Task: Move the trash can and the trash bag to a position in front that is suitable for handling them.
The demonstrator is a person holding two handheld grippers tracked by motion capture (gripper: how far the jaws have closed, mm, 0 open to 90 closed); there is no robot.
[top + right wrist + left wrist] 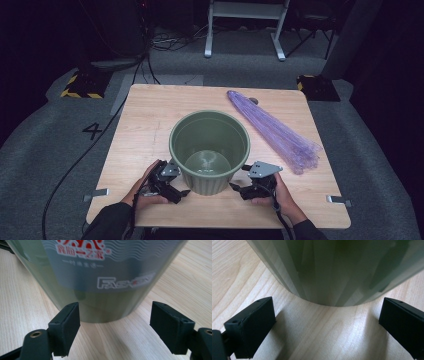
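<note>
A green bucket (209,150) stands upright at the middle of the bench (140,120). The left claw (181,193) sits at its seven o'clock and the right claw (237,189) at its five o'clock, both released, jaws wide and clear of the wall. A purple plastic bundle (275,131) lies at the bucket's two o'clock.

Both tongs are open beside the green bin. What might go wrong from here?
1. The bin is wider than either tongs' open jaws, as both gripper views show, so a grip around its body would likely fail; the rim may be the better hold.
2. The left tongs and right tongs sit low at its base; an uneven push could slide or tip the empty bin.
3. The purple bag roll lies close on the right; a shoved bin might knock it toward the table edge.
</note>
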